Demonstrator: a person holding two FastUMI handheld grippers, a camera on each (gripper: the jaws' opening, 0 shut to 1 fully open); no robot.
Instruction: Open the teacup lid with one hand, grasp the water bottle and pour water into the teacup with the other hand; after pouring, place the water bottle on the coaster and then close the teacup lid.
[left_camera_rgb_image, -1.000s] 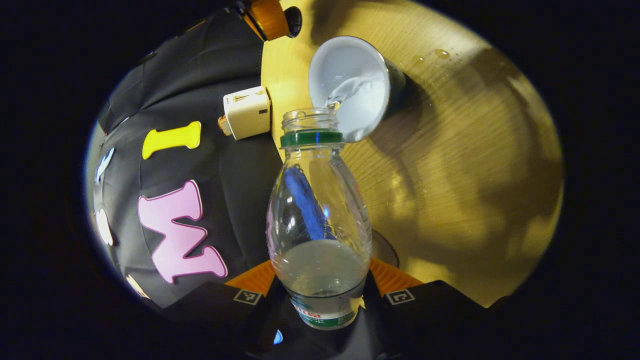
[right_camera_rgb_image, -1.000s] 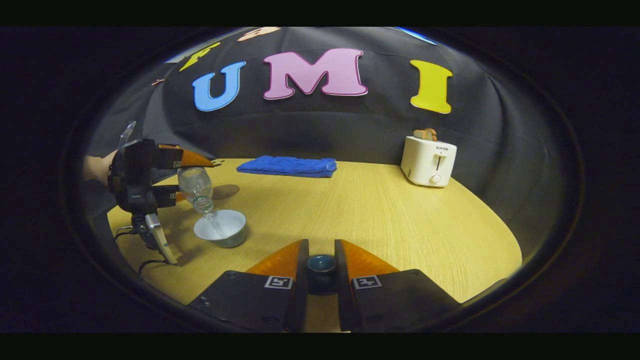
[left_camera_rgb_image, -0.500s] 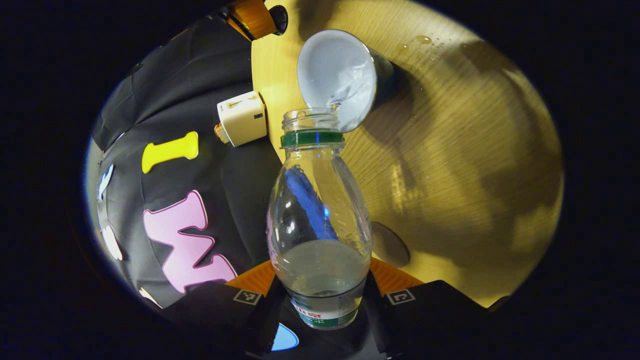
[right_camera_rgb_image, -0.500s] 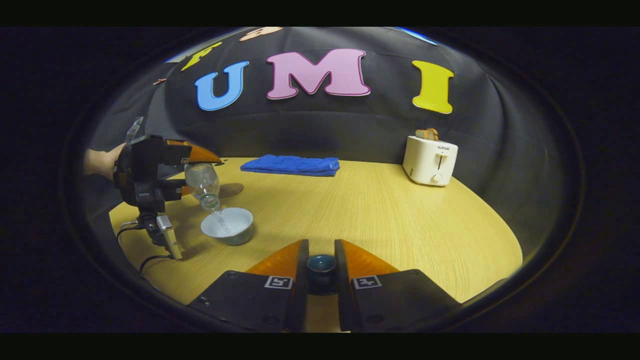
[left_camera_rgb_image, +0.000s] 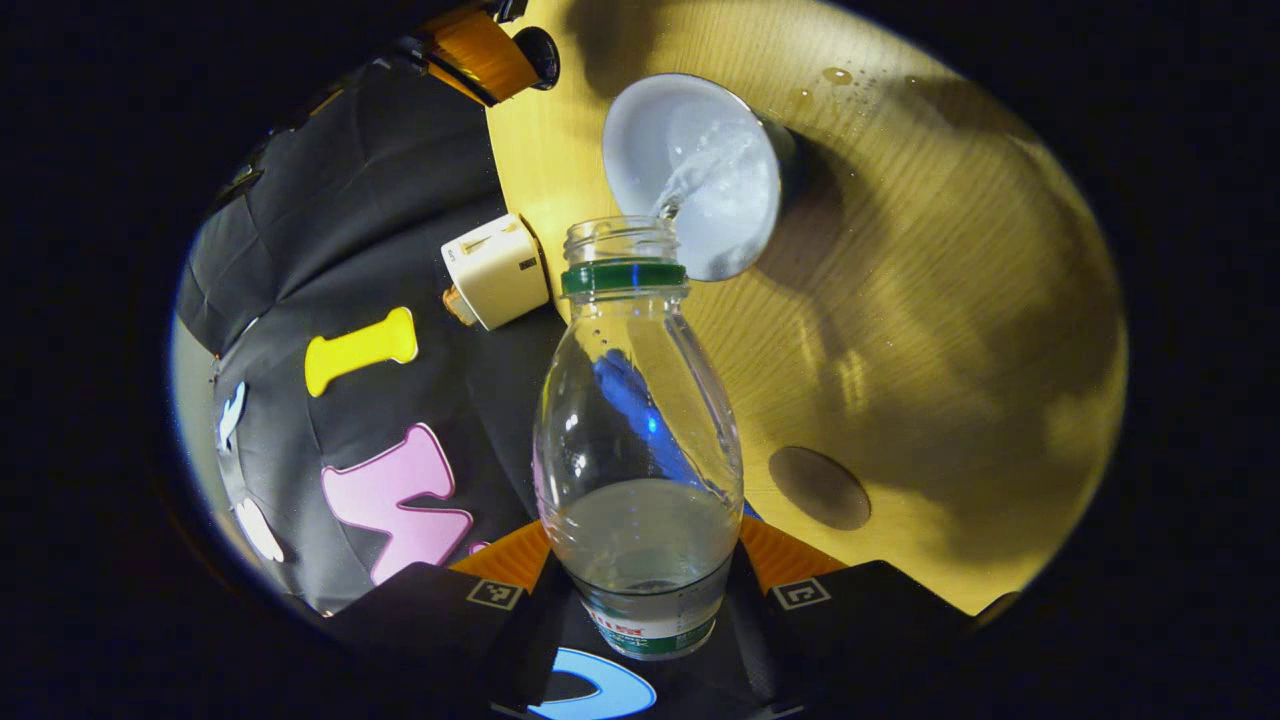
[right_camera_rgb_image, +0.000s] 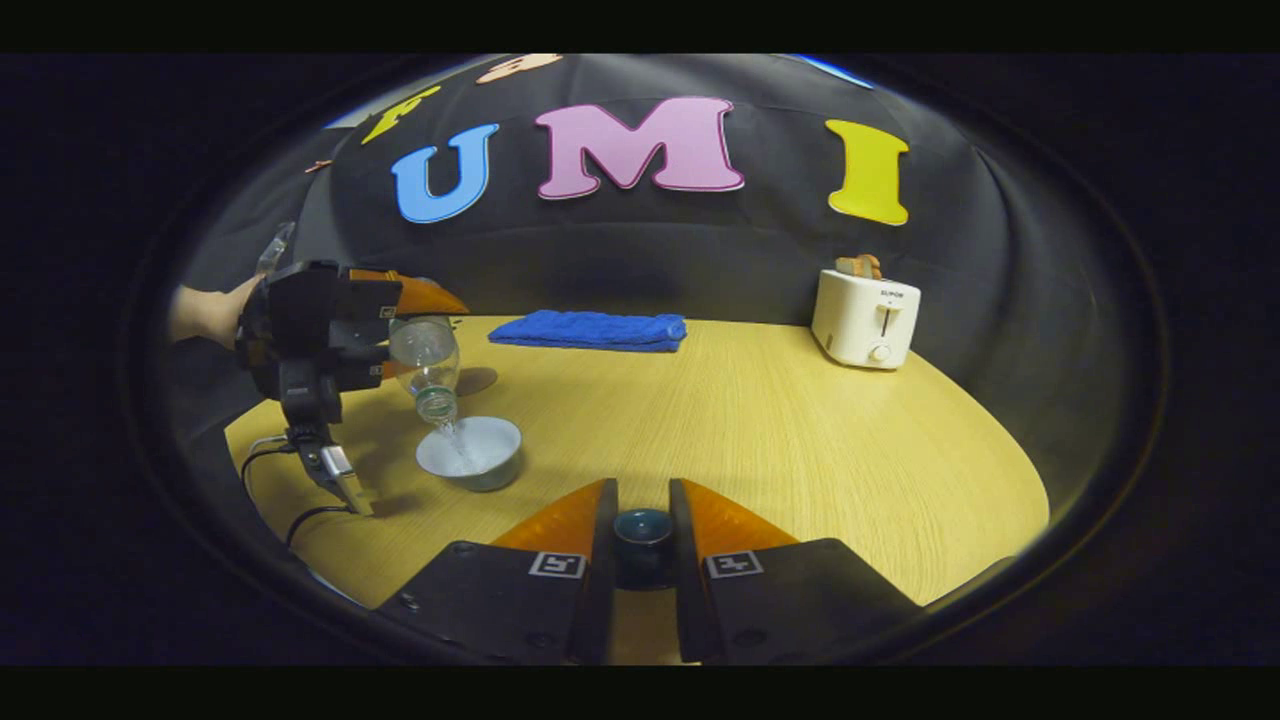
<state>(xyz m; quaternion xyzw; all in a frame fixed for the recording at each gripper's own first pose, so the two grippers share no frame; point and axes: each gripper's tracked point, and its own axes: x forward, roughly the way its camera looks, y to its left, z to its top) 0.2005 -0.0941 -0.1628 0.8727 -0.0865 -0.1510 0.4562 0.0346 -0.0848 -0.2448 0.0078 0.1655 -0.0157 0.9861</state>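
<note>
Left gripper (right_camera_rgb_image: 415, 330) with a boxy black body, a slim pale block hanging beneath it, black cables trailing below, right gripper (right_camera_rgb_image: 642, 520) with wedge-shaped jaws on black mounts, each mount carrying a small square black-and-white marker

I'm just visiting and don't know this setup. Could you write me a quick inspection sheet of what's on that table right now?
Surface: wooden table, a few water drops near the cup.
Job's things: bottle tilted, pouring into the open cup; lid held off the cup; coaster bare.
Clutter: blue towel and toaster at the back.
Grippers: left gripper shut on bottle; right gripper shut on lid.
Cables: a dark cable trails below the left gripper.
Surroundings: black cloth wall.
</note>
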